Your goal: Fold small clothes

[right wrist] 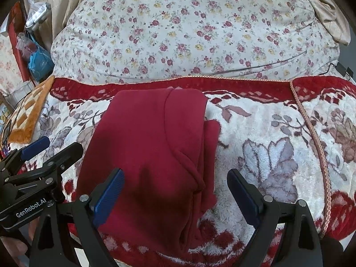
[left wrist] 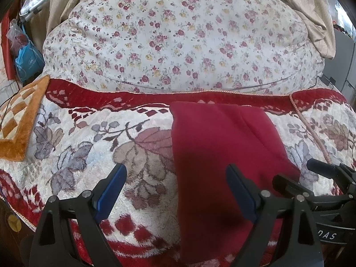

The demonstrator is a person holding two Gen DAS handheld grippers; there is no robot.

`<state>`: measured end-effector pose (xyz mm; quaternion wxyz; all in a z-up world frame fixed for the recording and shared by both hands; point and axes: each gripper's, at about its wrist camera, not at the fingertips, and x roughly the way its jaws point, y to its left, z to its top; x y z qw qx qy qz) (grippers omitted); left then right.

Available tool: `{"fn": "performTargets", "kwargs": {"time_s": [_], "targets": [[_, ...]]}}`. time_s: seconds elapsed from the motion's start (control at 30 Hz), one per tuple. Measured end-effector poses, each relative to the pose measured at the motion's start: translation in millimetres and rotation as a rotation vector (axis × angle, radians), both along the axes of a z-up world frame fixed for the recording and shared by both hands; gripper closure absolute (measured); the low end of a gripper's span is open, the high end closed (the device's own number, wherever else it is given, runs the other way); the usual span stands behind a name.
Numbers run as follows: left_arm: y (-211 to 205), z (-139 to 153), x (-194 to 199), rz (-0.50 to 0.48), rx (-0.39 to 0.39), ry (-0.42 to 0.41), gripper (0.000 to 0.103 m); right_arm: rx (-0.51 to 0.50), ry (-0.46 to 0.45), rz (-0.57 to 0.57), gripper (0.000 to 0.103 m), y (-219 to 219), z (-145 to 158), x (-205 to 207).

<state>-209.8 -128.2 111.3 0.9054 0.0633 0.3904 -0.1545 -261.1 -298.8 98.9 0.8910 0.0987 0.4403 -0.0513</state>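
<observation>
Hovering spread and empty: left gripper (left wrist: 175, 178), its right jaw above the red garment's (left wrist: 222, 155) left edge; right gripper (right wrist: 175, 178), left jaw above the cloth, right jaw over the floral blanket (right wrist: 267, 129). Step judged: lengthwise fold laid, crosswise fold next, needing near-hem pinches. Near hem cut off below.

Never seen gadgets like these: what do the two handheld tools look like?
Each tool, left and right, is a black plastic frame with silver bolts and two fingers faced with ribbed blue pads. White lettering on the left one's side reads GenRobot.AI.
</observation>
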Motion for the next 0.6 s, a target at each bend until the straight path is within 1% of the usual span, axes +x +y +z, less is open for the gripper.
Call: {"fn": "performTargets", "kwargs": {"time_s": [0.6], "targets": [[-1.4, -5.4, 3.8, -0.013, -0.005, 0.009, 0.014, 0.009, 0.024, -0.003, 0.007, -5.1, -8.2, 5.7]]}}
